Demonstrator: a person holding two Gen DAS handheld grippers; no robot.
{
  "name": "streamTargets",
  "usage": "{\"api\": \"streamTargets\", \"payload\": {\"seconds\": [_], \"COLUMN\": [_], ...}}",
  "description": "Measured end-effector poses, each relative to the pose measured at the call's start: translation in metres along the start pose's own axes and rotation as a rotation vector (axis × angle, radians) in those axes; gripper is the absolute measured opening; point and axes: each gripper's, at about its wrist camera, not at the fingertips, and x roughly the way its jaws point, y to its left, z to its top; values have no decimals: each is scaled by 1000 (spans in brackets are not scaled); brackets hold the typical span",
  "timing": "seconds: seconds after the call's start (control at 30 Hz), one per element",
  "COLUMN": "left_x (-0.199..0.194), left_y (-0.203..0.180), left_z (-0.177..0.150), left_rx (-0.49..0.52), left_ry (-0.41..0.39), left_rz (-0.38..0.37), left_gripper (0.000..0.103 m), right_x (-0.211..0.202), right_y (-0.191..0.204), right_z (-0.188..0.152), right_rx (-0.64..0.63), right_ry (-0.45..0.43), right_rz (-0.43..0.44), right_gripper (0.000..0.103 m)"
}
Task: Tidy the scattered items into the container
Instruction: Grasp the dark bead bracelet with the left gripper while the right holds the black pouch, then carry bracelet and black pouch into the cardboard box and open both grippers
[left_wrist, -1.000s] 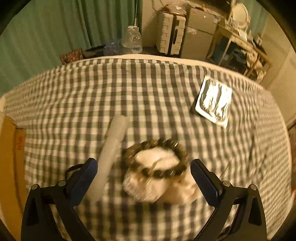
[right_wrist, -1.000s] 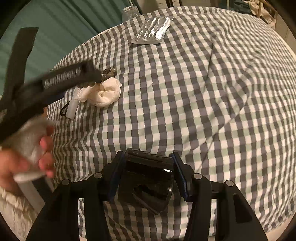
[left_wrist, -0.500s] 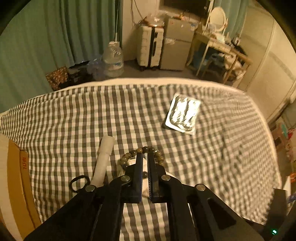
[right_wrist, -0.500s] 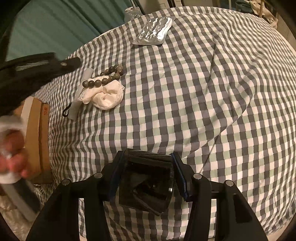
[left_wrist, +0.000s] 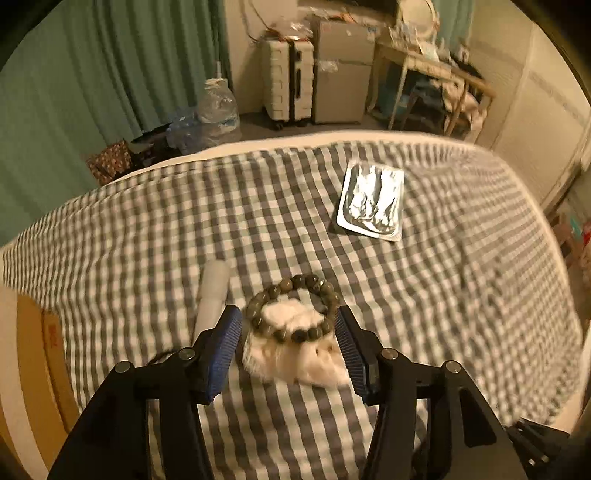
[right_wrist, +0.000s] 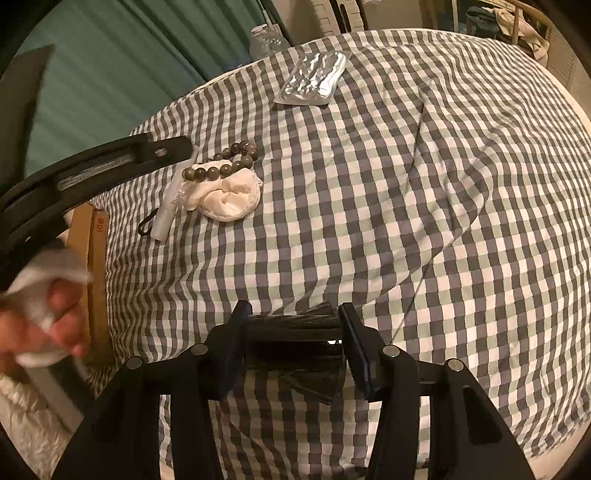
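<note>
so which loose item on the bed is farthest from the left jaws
The silver foil packet, alone near the far edge; the bead bracelet, white scrunchie and white tube cluster at the jaws.

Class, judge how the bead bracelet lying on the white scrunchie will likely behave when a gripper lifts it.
The bead bracelet will probably sag, being separate strung beads. Its round, glossy beads may slip between the pads. Resting on the soft scrunchie, it could drag that along.

Dim warm light; green curtains, white suitcase, checked bedspread.
</note>
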Motion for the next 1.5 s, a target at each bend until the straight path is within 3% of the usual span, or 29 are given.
{"api": "streamTargets", "payload": {"seconds": [0.07,0.13,0.17,0.23,0.33,0.37,0.4,0.43,0.47,0.53,0.57,0.67,0.87,1.03,1.23,1.37,1.5], "left_x": [19,41,54,73,79,81,81,78,73,65,60,41,-28,-97,-171,-216,-257], "left_y": [-9,-18,-24,-33,-32,-26,-18,-14,-12,-12,-11,-7,13,32,64,87,129], "left_z": [8,13,15,12,7,8,9,10,11,9,7,2,0,10,-5,-22,-43], "left_rx": [53,119,162,239,264,233,195,182,193,235,255,255,171,129,72,80,18], "left_ry": [9,28,47,69,4,22,42,37,22,16,10,0,-112,-195,-253,-286,-267], "left_rz": [27,51,68,82,89,37,-56,-87,-88,-103,-110,-116,-138,-187,-242,-200,-156], "left_gripper": [56,68,81,86,94,86,65,54,29,20,11,11,11,11,11,11,11], "right_x": [8,15,19,25,33,35,37,39,40,41,42,40,24,-11,-68,-112,-143], "right_y": [-1,-3,-4,-6,-9,-9,-10,-10,-9,-8,-6,-4,1,9,29,72,135], "right_z": [3,5,6,9,13,15,16,17,18,18,18,17,7,-4,-8,-11,-18], "right_rx": [6,9,9,13,20,19,17,16,14,12,10,6,-11,-37,-59,-108,-216], "right_ry": [16,32,41,61,80,85,90,93,97,98,97,91,35,-34,-105,-171,-225], "right_rz": [11,21,26,36,48,51,52,52,50,46,44,30,10,-3,-24,-6,23], "right_gripper": [48,48,48,48,48,48,48,48,48,48,48,48,47,47,47,47,47]}}
